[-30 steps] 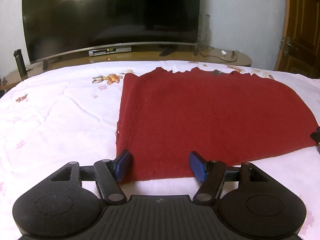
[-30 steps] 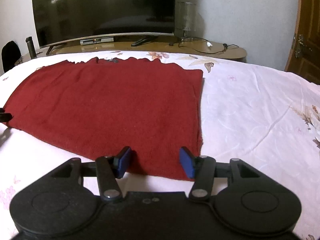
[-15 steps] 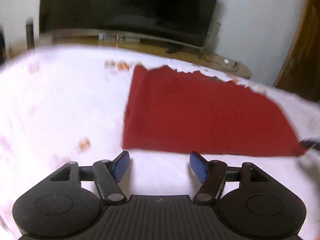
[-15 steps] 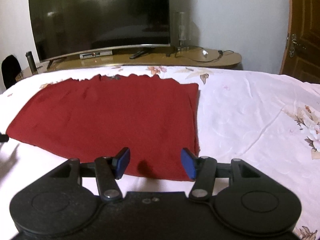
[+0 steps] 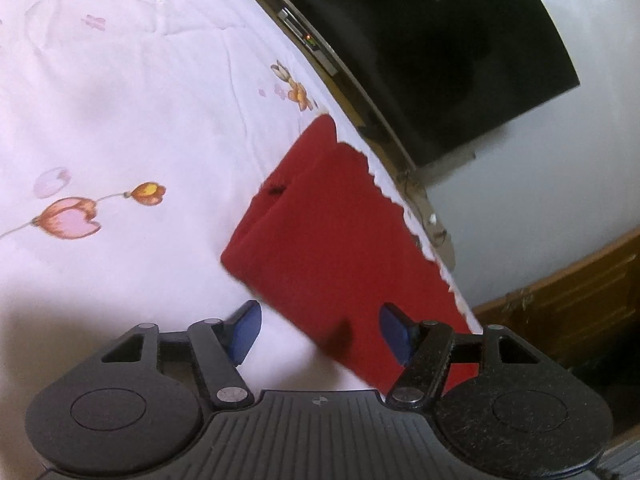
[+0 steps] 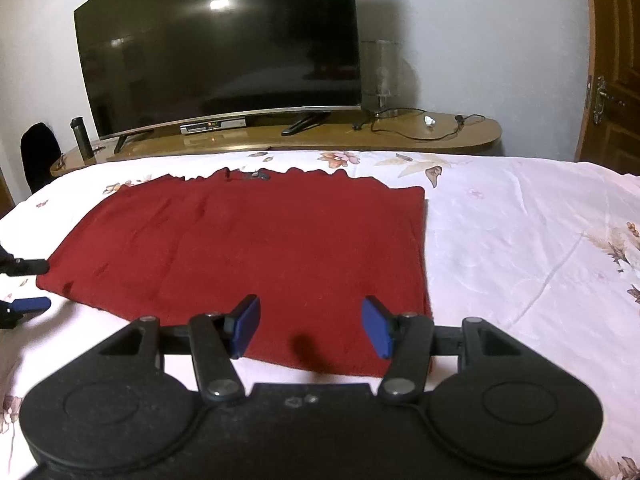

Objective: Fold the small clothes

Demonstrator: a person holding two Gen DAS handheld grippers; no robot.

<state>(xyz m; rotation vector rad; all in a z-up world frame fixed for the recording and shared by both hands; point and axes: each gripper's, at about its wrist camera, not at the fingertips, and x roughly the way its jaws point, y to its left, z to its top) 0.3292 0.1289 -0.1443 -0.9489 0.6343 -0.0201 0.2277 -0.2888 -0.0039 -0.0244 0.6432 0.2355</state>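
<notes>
A dark red knitted garment [image 6: 260, 248] lies flat on the white flowered bedsheet [image 6: 520, 240], its wavy far edge towards the television. My right gripper [image 6: 310, 324] hovers over the garment's near right hem, open, with nothing between its blue pads. In the left wrist view the picture is strongly tilted; the garment [image 5: 348, 240] runs slantwise across it. My left gripper [image 5: 320, 328] is open above the garment's near left corner, and the cloth lies under it untouched. Its fingertips [image 6: 30, 303] show at the left edge of the right wrist view, beside the garment's left corner.
Beyond the bed stands a low wooden cabinet [image 6: 460, 136] with a large dark television [image 6: 220, 60], a set-top box, a glass lamp [image 6: 380, 72] and cables. A dark bottle [image 6: 80, 136] is at its left end. A wooden door [image 6: 616, 80] is at the right.
My left gripper has rolled sharply and shifted to the garment's left corner, so its view is now tilted. The right gripper has risen a little from the hem. Both stay open.
</notes>
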